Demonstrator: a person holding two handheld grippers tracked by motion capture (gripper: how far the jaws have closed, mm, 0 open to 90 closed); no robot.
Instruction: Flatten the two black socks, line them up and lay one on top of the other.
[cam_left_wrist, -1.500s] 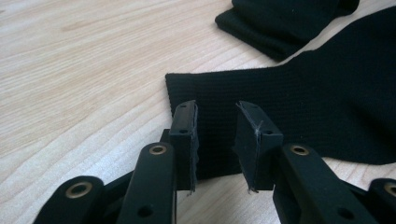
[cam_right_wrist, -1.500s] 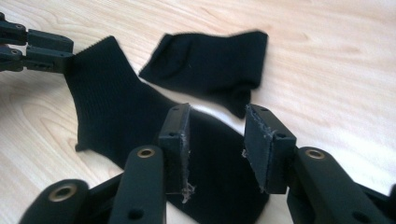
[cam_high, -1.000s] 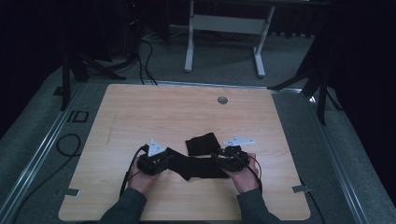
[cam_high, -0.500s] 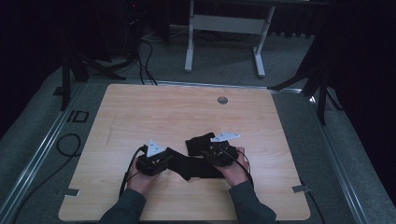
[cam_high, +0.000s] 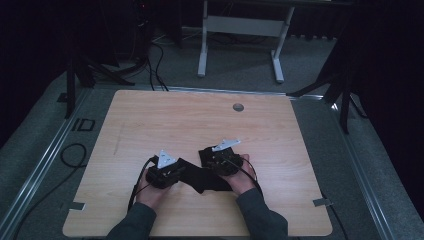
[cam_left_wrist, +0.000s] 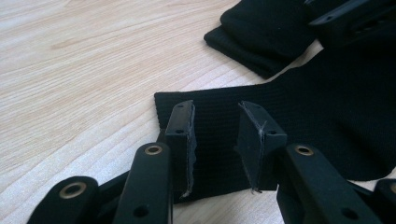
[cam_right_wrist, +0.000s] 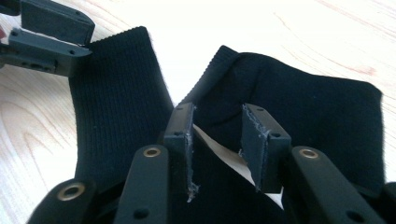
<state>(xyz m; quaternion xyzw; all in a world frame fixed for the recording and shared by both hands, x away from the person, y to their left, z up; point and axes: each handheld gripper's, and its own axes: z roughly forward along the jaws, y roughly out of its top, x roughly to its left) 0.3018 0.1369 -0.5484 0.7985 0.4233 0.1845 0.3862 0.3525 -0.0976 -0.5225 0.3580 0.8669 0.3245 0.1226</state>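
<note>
I see the black sock (cam_high: 200, 176) flat on the table (cam_high: 165, 120) between both hands. Left gripper (cam_left_wrist: 215, 135) jaws apart over its cuff. Right gripper (cam_right_wrist: 217, 140) jaws just closing, apart above folded fabric

My left gripper (cam_high: 167, 172), right gripper (cam_high: 223, 159): black bodies, grey triangular top plates, brass rivets, trailing cables; grey sleeves (cam_high: 257, 215).

"ID" on the floor mat (cam_high: 83, 124) left of the table (cam_high: 165, 115)
</note>
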